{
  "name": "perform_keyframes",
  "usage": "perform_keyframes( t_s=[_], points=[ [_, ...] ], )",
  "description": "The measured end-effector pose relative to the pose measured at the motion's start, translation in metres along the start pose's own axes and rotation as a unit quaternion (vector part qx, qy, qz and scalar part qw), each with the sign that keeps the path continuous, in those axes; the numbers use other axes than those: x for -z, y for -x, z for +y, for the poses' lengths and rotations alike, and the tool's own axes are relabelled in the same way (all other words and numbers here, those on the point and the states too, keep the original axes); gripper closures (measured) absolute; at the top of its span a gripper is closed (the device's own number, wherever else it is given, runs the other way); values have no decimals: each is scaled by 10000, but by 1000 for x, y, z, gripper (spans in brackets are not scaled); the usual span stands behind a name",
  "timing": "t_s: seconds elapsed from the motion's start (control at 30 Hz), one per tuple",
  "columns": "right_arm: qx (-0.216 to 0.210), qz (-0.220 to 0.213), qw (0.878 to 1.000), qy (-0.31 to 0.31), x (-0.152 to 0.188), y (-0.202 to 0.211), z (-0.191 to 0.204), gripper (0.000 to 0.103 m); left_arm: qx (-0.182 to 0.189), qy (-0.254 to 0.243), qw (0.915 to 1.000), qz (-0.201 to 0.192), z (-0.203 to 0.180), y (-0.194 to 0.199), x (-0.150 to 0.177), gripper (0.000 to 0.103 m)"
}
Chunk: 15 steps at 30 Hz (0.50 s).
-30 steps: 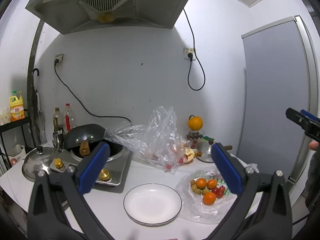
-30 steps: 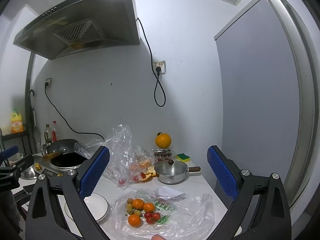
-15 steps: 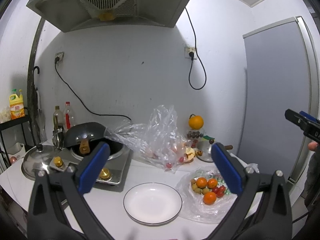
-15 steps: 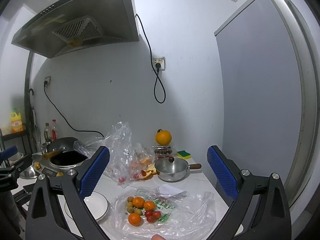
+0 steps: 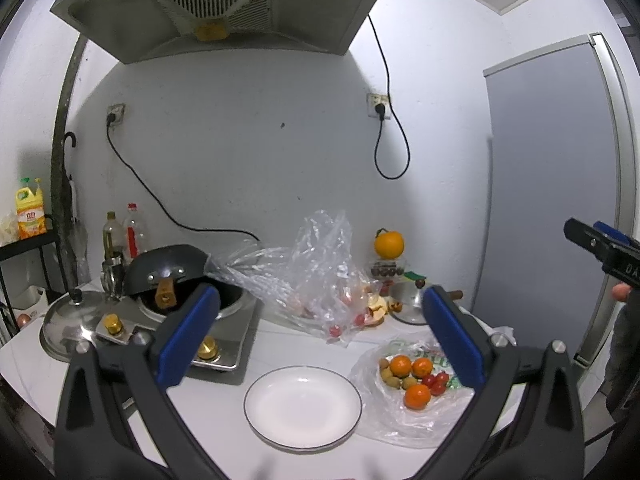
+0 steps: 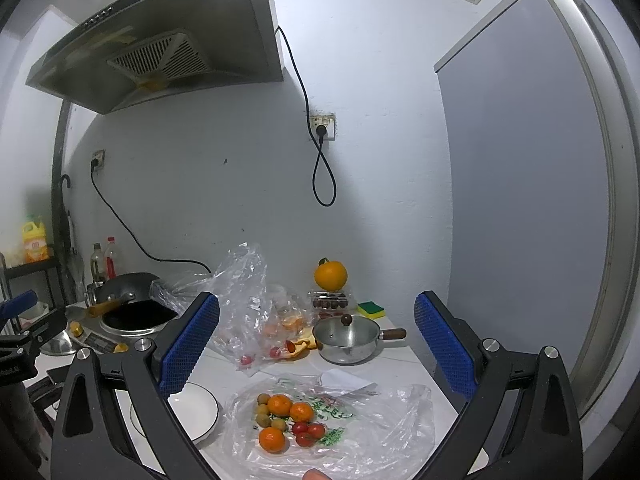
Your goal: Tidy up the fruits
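An empty white plate lies on the white counter. Right of it a flat clear plastic bag carries small oranges, cherry tomatoes and little brown fruits. My left gripper hangs open above the plate, well clear of it. My right gripper is open too, held above and behind the fruit pile. Nothing sits between either pair of blue pads.
A crumpled clear bag with more fruit stands behind the plate. A gas stove with a black wok is at the left, a steel lid beside it. A small saucepan, a large orange and a sponge sit at the back right.
Both grippers have drifted slightly, so the scene sits a little higher in the views. Both stay open and nothing on the counter has moved.
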State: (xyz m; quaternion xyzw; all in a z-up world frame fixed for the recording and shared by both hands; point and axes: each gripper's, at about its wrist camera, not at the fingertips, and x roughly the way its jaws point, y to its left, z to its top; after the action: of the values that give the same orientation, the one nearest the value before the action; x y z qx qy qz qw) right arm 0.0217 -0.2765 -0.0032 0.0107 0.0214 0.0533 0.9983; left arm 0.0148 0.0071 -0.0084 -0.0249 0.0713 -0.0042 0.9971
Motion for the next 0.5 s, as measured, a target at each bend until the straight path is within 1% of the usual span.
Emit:
perform_keyframes(
  t_s=[0.5],
  points=[
    [-39, -7, 10000, 25, -1, -4, 1, 3, 16, 20, 10000, 14, 0, -4, -1, 0]
  ],
)
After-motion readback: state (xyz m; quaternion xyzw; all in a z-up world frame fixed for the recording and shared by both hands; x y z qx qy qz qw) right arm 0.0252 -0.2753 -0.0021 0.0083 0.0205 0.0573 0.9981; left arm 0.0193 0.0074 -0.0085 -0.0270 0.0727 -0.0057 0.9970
